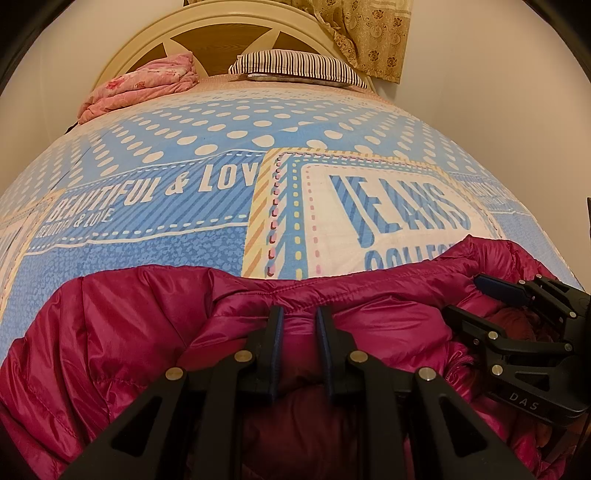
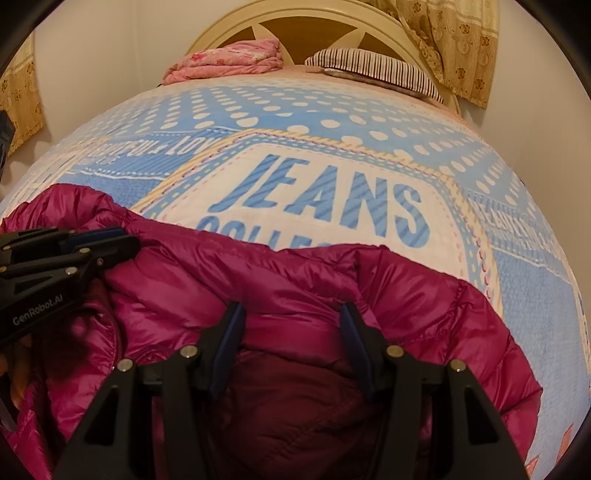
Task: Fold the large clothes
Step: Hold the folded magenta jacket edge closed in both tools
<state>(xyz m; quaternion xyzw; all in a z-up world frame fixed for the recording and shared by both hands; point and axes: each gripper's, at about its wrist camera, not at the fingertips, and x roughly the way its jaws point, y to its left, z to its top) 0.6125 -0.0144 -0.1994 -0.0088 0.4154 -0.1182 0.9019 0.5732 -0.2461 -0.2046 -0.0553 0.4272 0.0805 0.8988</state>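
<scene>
A magenta puffer jacket [image 1: 122,325] lies bunched on the near end of the bed; it also fills the lower right wrist view [image 2: 295,288]. My left gripper [image 1: 299,314] is nearly closed, pinching a fold of the jacket's stitched edge between its fingers. My right gripper [image 2: 291,314] has its jaws wide apart over the jacket, with puffy fabric between the fingers but not clamped. Each gripper shows in the other's view: the right one [image 1: 476,295] at the right edge, the left one [image 2: 122,240] at the left edge.
The bed has a blue and white printed cover [image 1: 207,206] reading "JEANS" [image 2: 325,203]. A folded pink quilt [image 1: 144,81] and a striped pillow [image 1: 295,68] lie by the cream headboard [image 1: 221,26]. A floral curtain [image 2: 454,40] hangs at the back right.
</scene>
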